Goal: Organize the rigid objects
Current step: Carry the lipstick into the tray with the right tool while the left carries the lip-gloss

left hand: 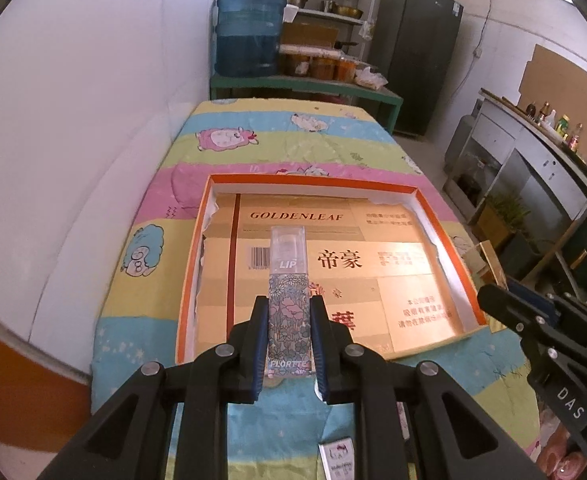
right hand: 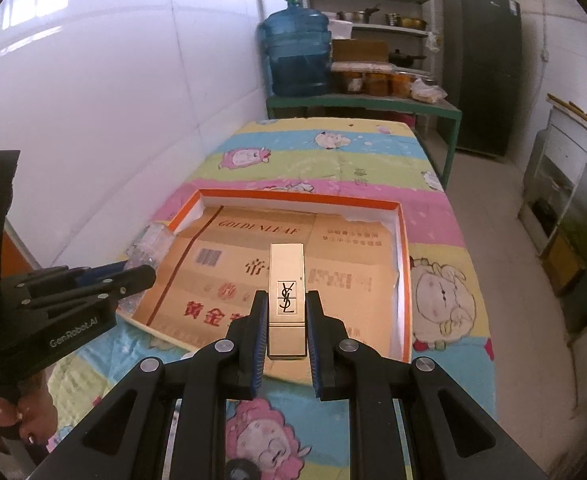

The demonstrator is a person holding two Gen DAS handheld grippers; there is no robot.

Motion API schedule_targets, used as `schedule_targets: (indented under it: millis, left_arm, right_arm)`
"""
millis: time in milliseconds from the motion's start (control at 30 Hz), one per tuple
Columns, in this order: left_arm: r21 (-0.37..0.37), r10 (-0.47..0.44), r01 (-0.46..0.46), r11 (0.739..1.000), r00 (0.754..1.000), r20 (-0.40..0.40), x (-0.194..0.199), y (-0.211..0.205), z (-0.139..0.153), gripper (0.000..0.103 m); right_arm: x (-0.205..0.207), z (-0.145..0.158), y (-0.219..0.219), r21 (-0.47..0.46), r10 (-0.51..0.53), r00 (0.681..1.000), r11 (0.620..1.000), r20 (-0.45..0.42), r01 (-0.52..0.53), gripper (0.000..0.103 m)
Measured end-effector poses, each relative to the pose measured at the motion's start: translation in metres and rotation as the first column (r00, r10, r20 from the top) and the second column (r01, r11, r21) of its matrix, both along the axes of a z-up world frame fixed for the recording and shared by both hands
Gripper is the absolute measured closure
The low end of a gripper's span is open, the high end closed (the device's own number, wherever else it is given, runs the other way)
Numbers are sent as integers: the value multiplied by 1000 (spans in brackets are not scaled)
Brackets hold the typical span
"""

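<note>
My left gripper (left hand: 287, 304) is shut on a tall floral lip-gloss tube (left hand: 287, 280) with a clear cap, held above the near edge of the orange-rimmed box (left hand: 311, 181). My right gripper (right hand: 287, 298) is shut on a gold lipstick case (right hand: 287, 300) with a black logo, also over the box (right hand: 293, 196), whose floor is lined with gold cardboard. The right gripper's body (left hand: 549, 336) shows at the right in the left wrist view. In the right wrist view the left gripper (right hand: 93, 284) shows at the left, with the tube's clear cap (right hand: 151, 244) beyond it.
The box lies on a table under a striped cartoon cloth (left hand: 285, 140). A white wall runs along the left. Behind the table stand a blue water jug (left hand: 249, 32), shelves with pots and a dark fridge (left hand: 421, 52). A small white item (left hand: 337, 458) lies near the front. A hand (right hand: 1, 420) grips the left handle.
</note>
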State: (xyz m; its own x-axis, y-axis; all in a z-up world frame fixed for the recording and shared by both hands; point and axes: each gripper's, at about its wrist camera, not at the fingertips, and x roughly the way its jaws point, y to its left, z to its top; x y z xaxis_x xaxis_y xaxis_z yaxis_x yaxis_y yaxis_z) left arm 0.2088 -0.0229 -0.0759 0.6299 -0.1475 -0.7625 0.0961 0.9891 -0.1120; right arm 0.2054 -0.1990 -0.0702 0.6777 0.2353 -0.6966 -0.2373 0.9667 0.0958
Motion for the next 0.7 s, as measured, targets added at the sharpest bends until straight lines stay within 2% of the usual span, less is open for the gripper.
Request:
schedule_targets:
  millis: [167, 700]
  left_arm:
    - [23, -2, 2, 1000, 1000, -29, 24, -1, -12, 83]
    - [22, -28, 30, 999, 995, -96, 74, -19, -38, 83]
  right_arm:
    - [25, -9, 0, 10, 22, 999, 1000, -35, -21, 85]
    - [81, -46, 1, 9, 27, 992, 1000, -123, -26, 85]
